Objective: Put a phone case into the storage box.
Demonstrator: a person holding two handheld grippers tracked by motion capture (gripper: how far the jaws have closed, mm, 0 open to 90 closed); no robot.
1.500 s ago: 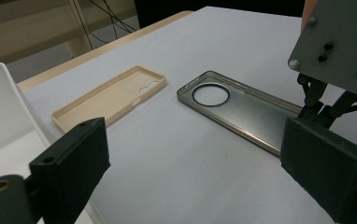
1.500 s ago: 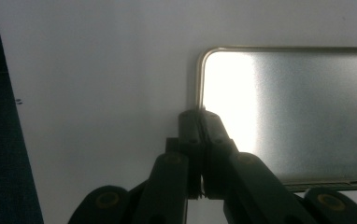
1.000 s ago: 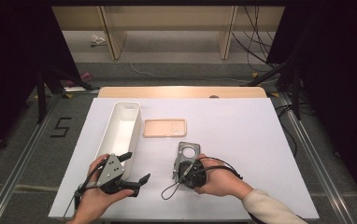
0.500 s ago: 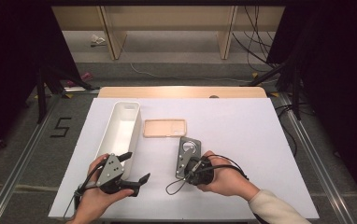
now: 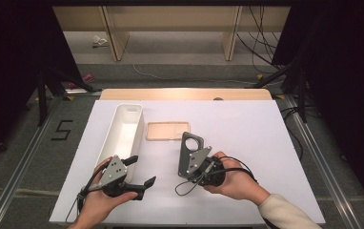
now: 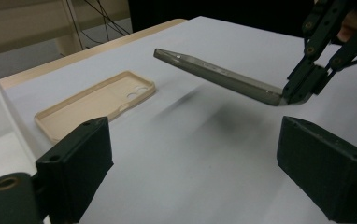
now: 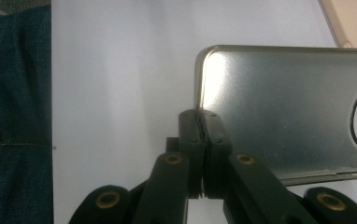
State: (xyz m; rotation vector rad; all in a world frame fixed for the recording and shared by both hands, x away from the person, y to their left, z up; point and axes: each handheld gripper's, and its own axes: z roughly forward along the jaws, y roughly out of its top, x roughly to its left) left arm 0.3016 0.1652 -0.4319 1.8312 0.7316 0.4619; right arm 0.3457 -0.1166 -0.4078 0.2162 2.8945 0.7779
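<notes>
A grey phone case [image 5: 189,142] with a round camera hole hangs tilted above the white table; its far end points toward the back. My right gripper [image 5: 190,171] is shut on its near edge, and the pads [image 7: 203,122] pinch the rim of the grey case [image 7: 284,107]. From the left gripper view the grey case [image 6: 214,72] slopes up and away from the right gripper [image 6: 303,89]. My left gripper [image 5: 141,171] rests at the front left, open, with nothing between its fingers [image 6: 74,163]. A beige phone case [image 5: 167,130] lies flat behind the grey one.
A long white tray [image 5: 119,138] stands lengthwise at the left, just beyond the left gripper. The white table sheet [image 5: 251,129] stretches to the right and back. A wooden strip [image 5: 185,94] borders the far edge. Blue cloth [image 7: 13,93] lies at the table's near side.
The right gripper has lifted the grey case off the table and tipped its far end upward. The left gripper has stayed where it was.
</notes>
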